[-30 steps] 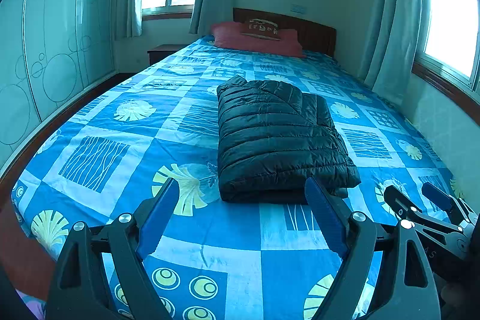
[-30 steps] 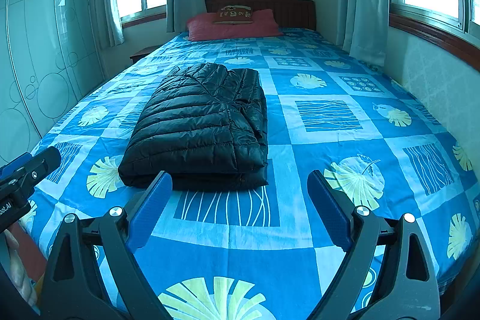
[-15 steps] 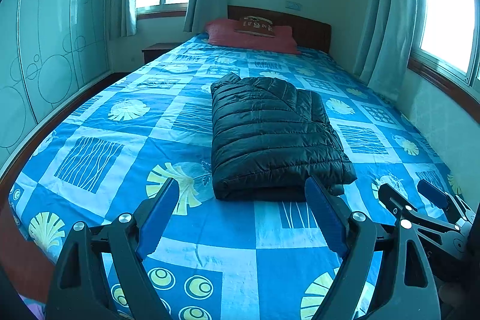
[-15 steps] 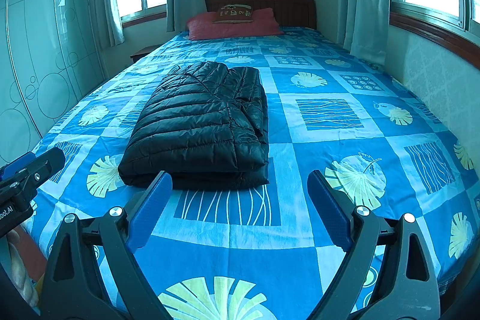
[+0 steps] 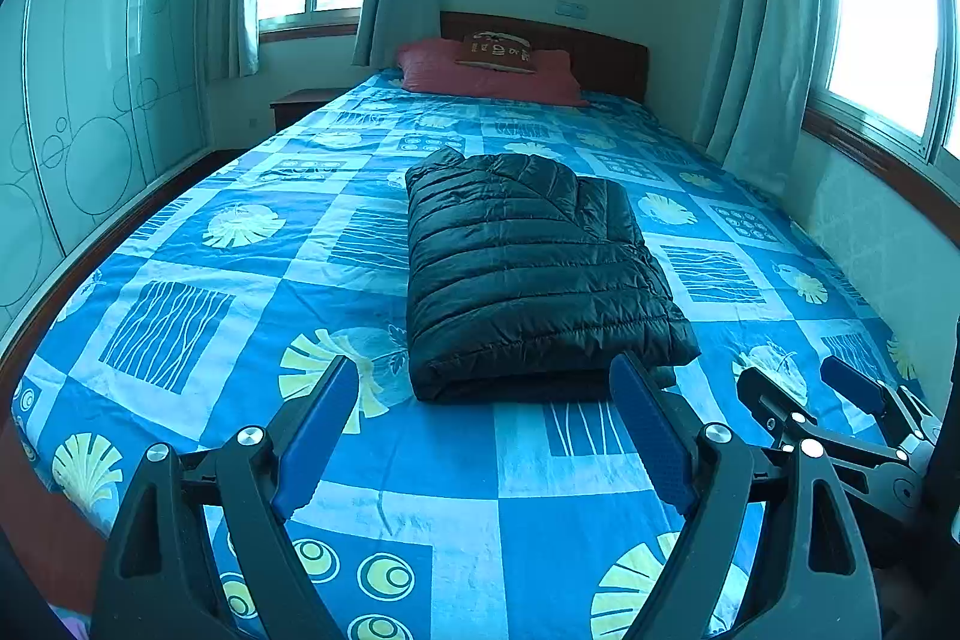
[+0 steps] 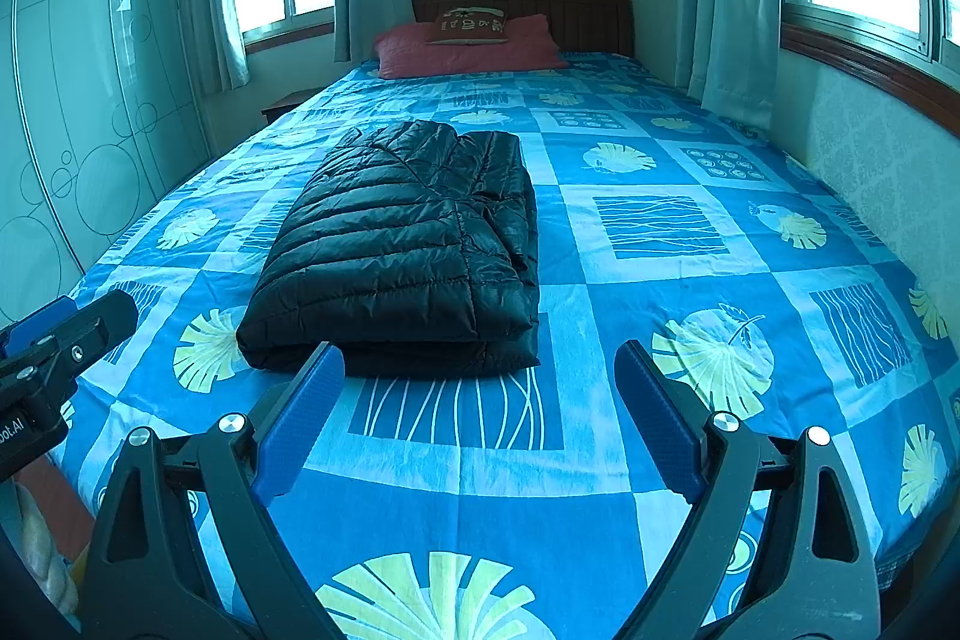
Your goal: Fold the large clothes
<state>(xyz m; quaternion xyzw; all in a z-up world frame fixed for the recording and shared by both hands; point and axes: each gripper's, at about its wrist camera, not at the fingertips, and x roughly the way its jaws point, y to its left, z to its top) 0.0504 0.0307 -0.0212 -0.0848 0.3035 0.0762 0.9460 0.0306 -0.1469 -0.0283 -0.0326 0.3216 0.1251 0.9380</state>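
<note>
Two grippers hanging spread and empty over the near end of the bed [image 5: 180, 316]: left gripper [image 5: 486, 436] with nothing between its blue pads, right gripper [image 6: 480, 418] likewise released. Black puffer jacket [image 5: 528, 274] lying folded into a thick rectangle mid-bed, near edge just beyond both sets of fingertips, untouched.

Possible trouble from here, as a judgement only: slick, air-filled quilting springing back open if left uncompressed; top layers sliding off the stack under a one-sided nudge; a pinch on the upper layer alone peeling the fold apart; sheet snagged along with the cloth in a low grab.

Left wrist view: jacket square-on, stepped layers along its right side, right gripper [image 5: 840, 394] at the lower right corner. Right wrist view: jacket [image 6: 408, 250] off to the left, layered folded edge down its right flank clearer, left gripper [image 6: 54, 340] poking in at the left edge, more bare bedspread toward the wall on the right. Red pillow [image 6: 468, 46] at the headboard in both.
</note>
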